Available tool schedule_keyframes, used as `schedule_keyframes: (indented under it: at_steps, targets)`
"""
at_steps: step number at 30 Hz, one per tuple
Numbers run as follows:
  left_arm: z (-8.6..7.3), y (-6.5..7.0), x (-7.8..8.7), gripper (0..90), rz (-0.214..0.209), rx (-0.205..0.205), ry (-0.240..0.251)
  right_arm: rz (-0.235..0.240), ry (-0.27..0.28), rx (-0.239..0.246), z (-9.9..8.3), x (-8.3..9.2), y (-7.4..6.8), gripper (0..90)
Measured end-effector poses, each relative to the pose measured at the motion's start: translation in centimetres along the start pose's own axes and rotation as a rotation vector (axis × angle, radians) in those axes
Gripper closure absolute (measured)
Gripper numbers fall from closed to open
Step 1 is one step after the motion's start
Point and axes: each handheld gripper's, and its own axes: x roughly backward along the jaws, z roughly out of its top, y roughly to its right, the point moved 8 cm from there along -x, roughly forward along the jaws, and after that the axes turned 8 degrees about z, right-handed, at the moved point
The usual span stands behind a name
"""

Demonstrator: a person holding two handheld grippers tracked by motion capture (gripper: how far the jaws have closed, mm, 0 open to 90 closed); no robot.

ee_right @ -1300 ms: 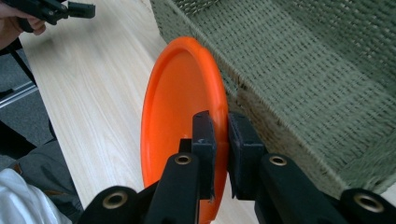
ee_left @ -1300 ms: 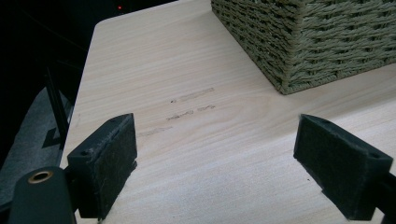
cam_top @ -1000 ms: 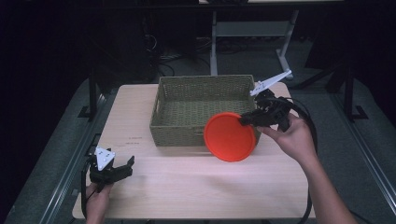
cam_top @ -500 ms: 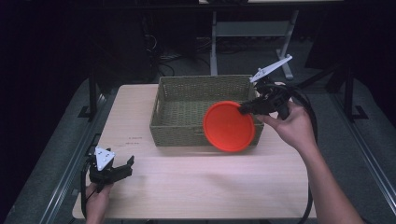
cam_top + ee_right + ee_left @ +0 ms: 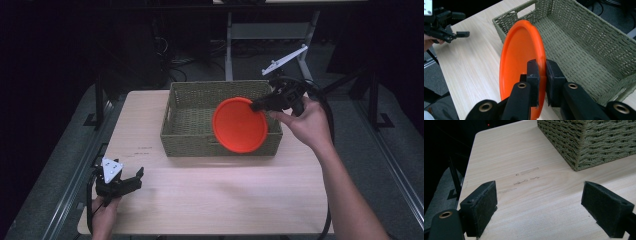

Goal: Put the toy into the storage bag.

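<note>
An orange plate (image 5: pixel 240 124) hangs tilted over the right front part of a green woven basket (image 5: pixel 190 136). My right gripper (image 5: pixel 258 105) is shut on the plate's rim; the right gripper view has its jaws clamped on the plate (image 5: pixel 521 60) above the basket's (image 5: pixel 584 45) inner floor. Near the table's front left corner my left gripper (image 5: pixel 129 181) is held low and open. In the left gripper view its pads (image 5: pixel 481 206) stand wide apart over bare wood, with the basket's corner (image 5: pixel 584 142) ahead.
The light wooden table (image 5: pixel 215 195) has open room in front of the basket. A white metal bracket (image 5: pixel 284 60) and dark stands rise behind the table. A black cable trails from the right gripper along the person's forearm (image 5: pixel 345 195).
The right gripper has carried the plate up and to the left, from the basket's front right corner to over its inside. The left gripper has stayed put.
</note>
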Motion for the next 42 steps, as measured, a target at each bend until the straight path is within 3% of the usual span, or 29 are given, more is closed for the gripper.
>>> schedule_keyframes:
  at_steps: [24,42]
  targets:
    - [0.0,-0.1,0.0,12.9,-0.002,-0.003,0.002,-0.056,0.015,-0.089,2.9,-0.2,4.4,82.0]
    - [0.1,0.0,0.0,12.8,-0.007,-0.002,0.012,-0.081,-0.004,-0.153,3.3,-2.6,7.0,81.9]
